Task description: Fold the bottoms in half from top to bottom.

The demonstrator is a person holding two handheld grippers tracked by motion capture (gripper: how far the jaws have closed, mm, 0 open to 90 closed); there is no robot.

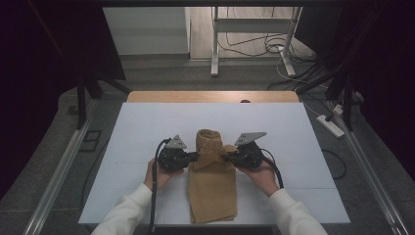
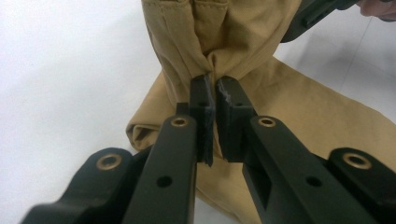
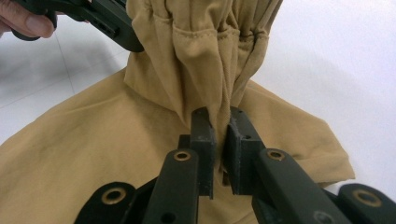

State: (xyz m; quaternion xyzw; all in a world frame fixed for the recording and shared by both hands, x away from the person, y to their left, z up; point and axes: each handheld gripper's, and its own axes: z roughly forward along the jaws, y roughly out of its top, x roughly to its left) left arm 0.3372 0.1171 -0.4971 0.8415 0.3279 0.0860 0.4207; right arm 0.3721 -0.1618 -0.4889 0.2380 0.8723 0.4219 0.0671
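We hold the cloth, soft and light, mid-frame: left tongs and right tongs each pinch its gathered waistband, the firmest place.

A lab: white-topped table, loose floor cables, power strip, dark curtains.

Dim high view (dark edges); gripper views bright, sharp.

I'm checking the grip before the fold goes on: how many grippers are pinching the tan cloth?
2. The left gripper pinches the tan cloth at its bunched part's left side; the right gripper pinches the right side. Both sets of jaws close on gathered fabric.
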